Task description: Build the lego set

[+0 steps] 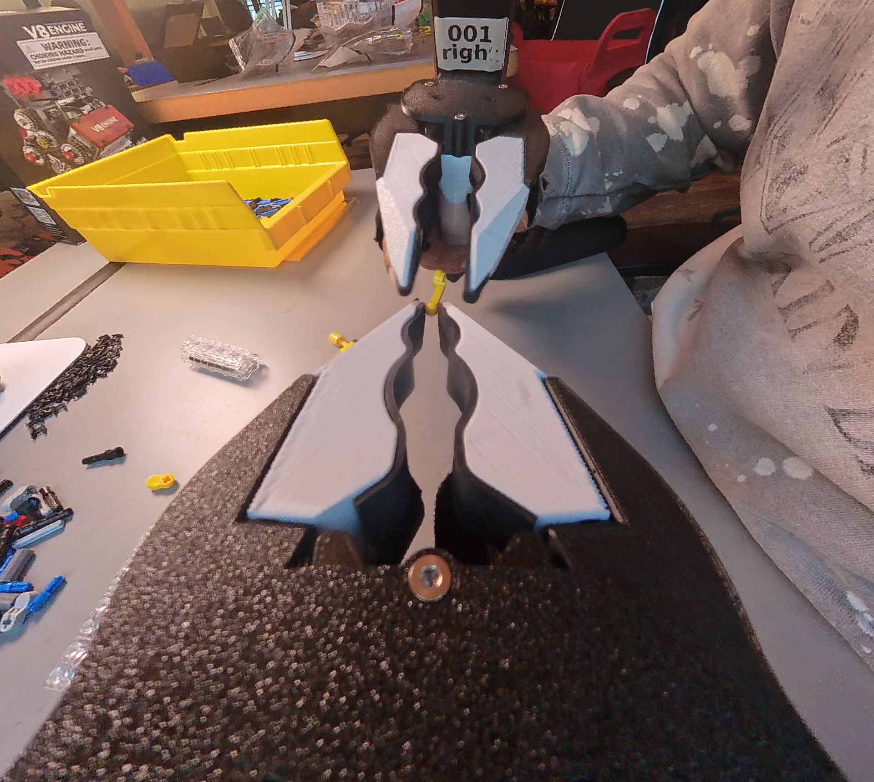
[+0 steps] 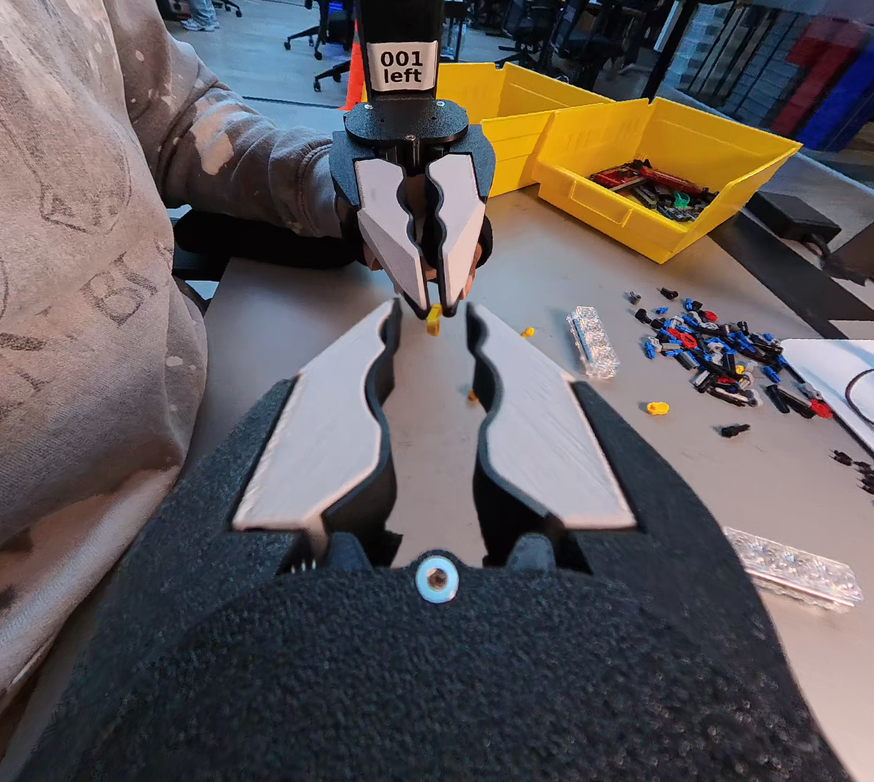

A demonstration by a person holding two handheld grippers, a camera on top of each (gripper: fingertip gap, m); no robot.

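Left wrist view shows the left hand-held gripper (image 1: 429, 309) pinching a small yellow piece (image 1: 434, 293) at its fingertips, while the right hand-held gripper (image 1: 437, 293) hangs spread, tips either side of it. Loose small parts (image 2: 719, 357) lie nearby on the tabletop (image 2: 544, 286). Farther off, one yellow bin (image 2: 662, 177) holds red and dark parts; another yellow bin (image 1: 189, 196) holds blue and black ones.
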